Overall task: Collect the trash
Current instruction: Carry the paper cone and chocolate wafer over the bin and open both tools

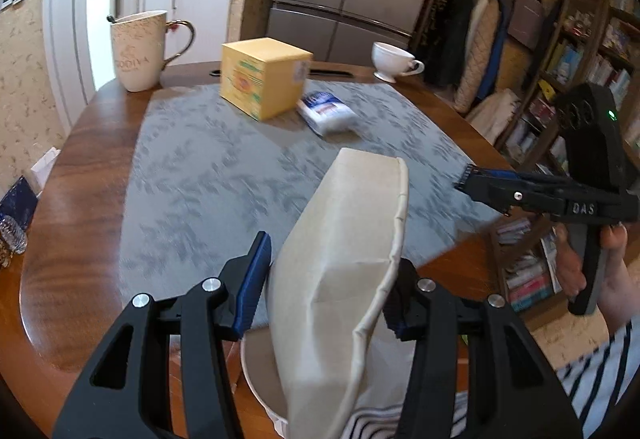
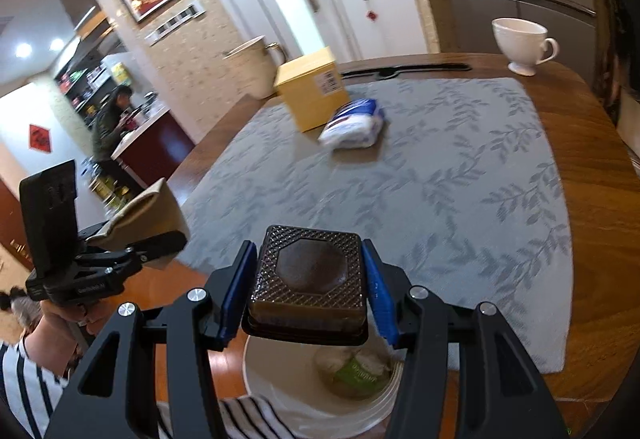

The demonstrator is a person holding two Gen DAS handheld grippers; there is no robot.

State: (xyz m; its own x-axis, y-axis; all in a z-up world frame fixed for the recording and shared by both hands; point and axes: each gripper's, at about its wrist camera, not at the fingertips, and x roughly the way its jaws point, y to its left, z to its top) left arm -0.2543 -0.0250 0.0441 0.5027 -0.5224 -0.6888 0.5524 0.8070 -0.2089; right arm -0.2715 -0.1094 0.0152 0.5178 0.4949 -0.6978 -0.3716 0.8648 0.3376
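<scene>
Closest to the cameras, the left claw (image 1: pixel 324 279) grips a beige paper bag (image 1: pixel 344 259) and the right claw (image 2: pixel 310 279) clamps one dark plastic tray (image 2: pixel 308 275), both above a white bin (image 2: pixel 280 371) that already holds a green-printed wrapper (image 2: pixel 356 375). Dropping both pieces seems the step in hand; next each claw should open over the bin. Farther along the tabletop (image 1: pixel 80 167) lie one tissue packet (image 1: pixel 326 113), one yellow box (image 1: pixel 264 77), one mug (image 1: pixel 140 49) and one teacup (image 1: pixel 394 59).
</scene>
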